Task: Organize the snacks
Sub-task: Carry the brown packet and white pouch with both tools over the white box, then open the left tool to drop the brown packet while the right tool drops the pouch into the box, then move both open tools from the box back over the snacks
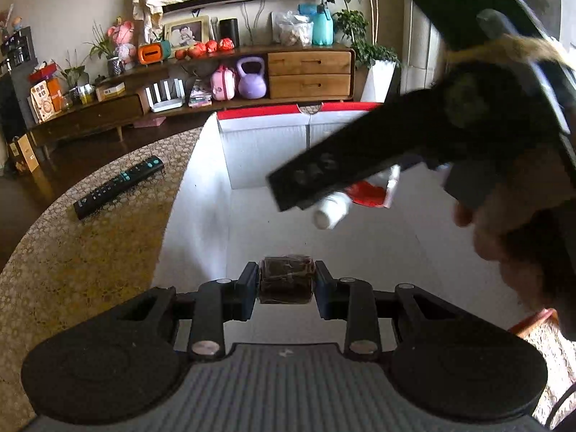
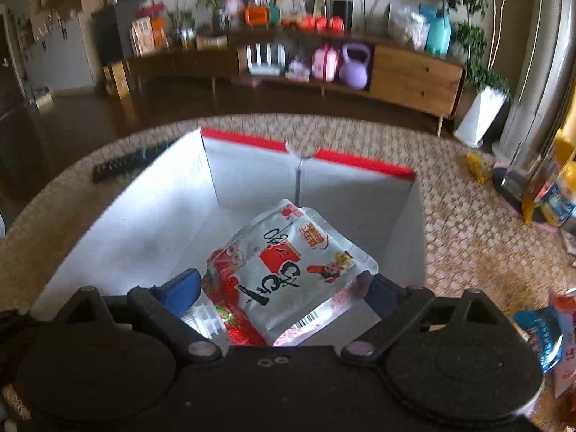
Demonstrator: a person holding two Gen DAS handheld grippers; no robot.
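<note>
**Both tongs carry snacks over the white box**

The left tongs [image 1: 287, 280] are clamped on a small dark snack in a clear wrapper [image 1: 286, 279], its two ends pressed between the pads. It hangs above the open white box [image 1: 201, 194] with the red rim, near the box's near end.

The right tongs [image 2: 277, 288] grip a white and red pouch [image 2: 288, 270] printed with cartoon figures and a barcode. The pouch has a white screw cap [image 1: 329, 214], seen from the left wrist view poking out below the right tool's black finger. The pouch sits over the inside of the same box. The far pad is mostly hidden behind the pouch, so the grip seems firm but I cannot see both contact points; the blue near pad [image 2: 181, 289] touches the pouch's side.

The box stands on a table covered by a woven beige cloth [image 2: 468, 223]. A black remote control [image 1: 118, 187] lies on the cloth just left of the box. More snack packets [image 2: 540, 338] lie on the cloth at the right edge of the right wrist view.
</note>
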